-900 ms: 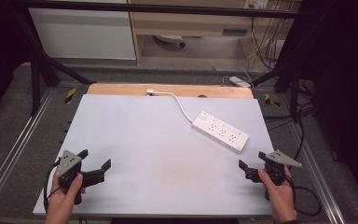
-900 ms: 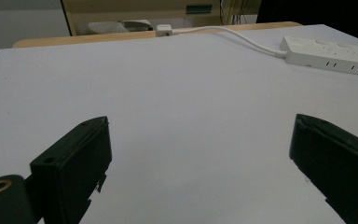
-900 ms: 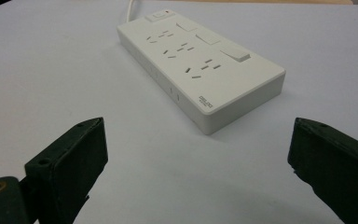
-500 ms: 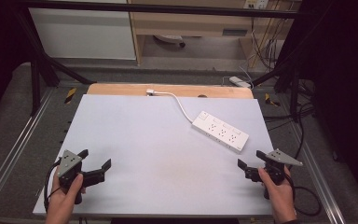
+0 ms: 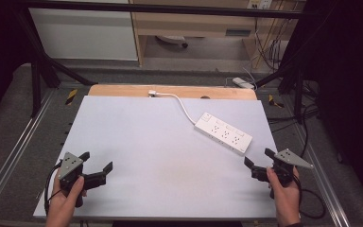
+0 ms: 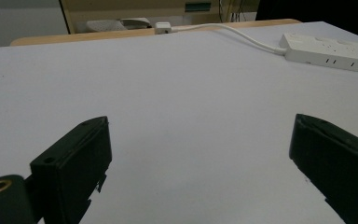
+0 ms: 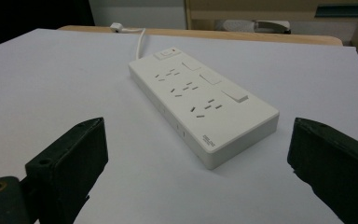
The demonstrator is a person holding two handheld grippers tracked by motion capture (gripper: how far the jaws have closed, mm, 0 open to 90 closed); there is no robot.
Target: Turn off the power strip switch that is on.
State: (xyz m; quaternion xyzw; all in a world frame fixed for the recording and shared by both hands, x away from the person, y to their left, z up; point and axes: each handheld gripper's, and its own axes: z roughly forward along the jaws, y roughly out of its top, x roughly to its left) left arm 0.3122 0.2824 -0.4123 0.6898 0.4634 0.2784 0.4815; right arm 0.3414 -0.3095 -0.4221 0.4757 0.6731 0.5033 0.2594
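Note:
A white power strip [image 5: 223, 133] lies on the pale table top [image 5: 146, 151] at the right rear, its white cable [image 5: 182, 105] running back to a plug [image 5: 154, 93] at the far edge. In the right gripper view the power strip [image 7: 200, 100] sits just ahead of the wide-apart jaws. My right gripper [image 5: 259, 159] is open near the front right edge, short of the strip. My left gripper [image 5: 96, 161] is open at the front left, nothing between its jaws. From the left gripper view the power strip [image 6: 331, 52] lies far off at the upper right.
A wooden strip [image 5: 170, 91] runs along the table's far edge. Metal rails [image 5: 9, 156] flank the table on both sides. Cables [image 5: 307, 118] hang at the right beyond the table. A cabinet [image 5: 85, 33] and shelving stand behind.

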